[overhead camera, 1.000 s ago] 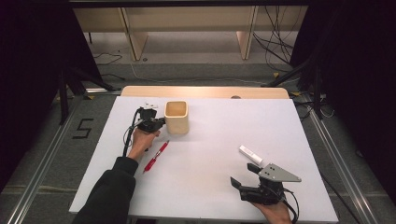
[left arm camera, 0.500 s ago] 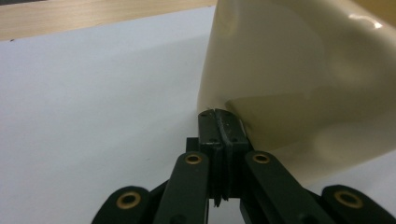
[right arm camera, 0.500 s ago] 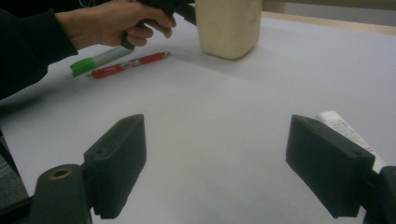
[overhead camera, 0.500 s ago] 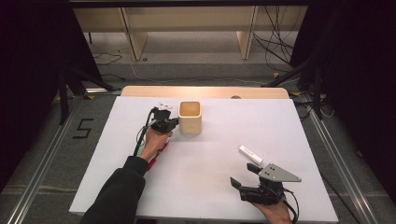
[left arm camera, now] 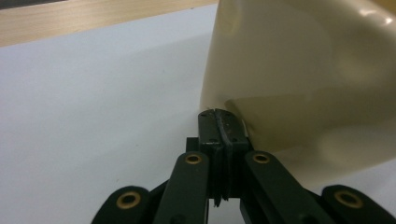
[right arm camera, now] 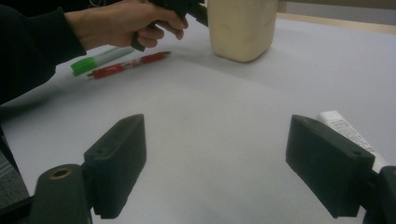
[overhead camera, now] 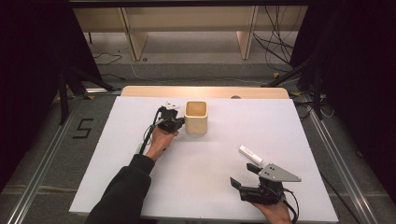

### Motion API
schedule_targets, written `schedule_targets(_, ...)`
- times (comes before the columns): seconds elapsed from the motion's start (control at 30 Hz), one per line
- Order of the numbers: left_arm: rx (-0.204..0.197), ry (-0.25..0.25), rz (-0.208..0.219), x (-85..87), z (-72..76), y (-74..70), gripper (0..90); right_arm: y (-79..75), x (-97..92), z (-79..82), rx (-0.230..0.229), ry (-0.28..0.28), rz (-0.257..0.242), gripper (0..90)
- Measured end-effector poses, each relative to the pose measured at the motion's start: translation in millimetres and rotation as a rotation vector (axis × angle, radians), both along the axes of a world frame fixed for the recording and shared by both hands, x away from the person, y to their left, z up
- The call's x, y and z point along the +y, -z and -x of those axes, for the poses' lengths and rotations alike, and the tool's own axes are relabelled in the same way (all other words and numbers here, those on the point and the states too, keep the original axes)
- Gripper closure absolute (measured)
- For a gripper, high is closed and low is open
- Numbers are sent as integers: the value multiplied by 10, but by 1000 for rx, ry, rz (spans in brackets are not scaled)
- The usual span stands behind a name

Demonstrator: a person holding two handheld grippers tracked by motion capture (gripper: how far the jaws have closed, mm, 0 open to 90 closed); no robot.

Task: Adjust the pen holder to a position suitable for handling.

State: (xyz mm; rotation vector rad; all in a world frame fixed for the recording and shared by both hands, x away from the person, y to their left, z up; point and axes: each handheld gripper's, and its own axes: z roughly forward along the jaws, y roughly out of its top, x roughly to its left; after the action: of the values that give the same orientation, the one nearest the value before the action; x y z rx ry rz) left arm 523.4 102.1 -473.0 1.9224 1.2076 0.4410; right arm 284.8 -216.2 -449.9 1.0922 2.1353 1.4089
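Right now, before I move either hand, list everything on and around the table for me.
cup: one, cream, far middle of the table, left gripper's closed tips against its side.
red pen: one, red, by the left hand.
green marker: one, green cap and white barrel, beside the red pen.
white tube: one, white, just ahead of the right gripper.
table: one, white top with a wooden far edge.
shelf unit: one, pale wood, behind the table.
left gripper: one, black, jaws shut, nothing between them.
right gripper: one, black, jaws open and empty.
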Motion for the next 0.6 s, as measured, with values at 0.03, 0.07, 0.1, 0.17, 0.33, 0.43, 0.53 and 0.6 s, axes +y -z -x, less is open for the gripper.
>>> schedule_targets(0.03, 3, -2, 1, -15, -4, 1, 896, 0, 1, 1, 0, 0, 0, 209)
schedule_targets(0.07, 3, 3, -4, -29, -8, 0, 896, -1, 1, 1, -1, 0, 0, 209)
schedule_targets(0.1, 3, 1, -8, -45, -6, -3, 895, -1, 1, 2, -1, -1, 0, 209)
schedule_targets(0.17, 6, 12, -12, -64, 1, -12, 895, -1, -2, 1, -1, 1, -2, 209)
schedule_targets(0.33, 11, 18, 0, -68, 11, -15, 895, -3, -5, 2, -2, 4, -4, 209)
schedule_targets(0.43, 9, 20, -3, -58, 30, -43, 892, -5, -5, 4, -4, 5, -2, 209)
schedule_targets(0.53, -15, 15, -18, -13, 61, -107, 823, -4, -10, 2, -5, 7, -2, 209)
schedule_targets(0.6, -14, 13, -26, 42, 85, -168, 774, -4, -15, 2, -4, 5, -2, 209)
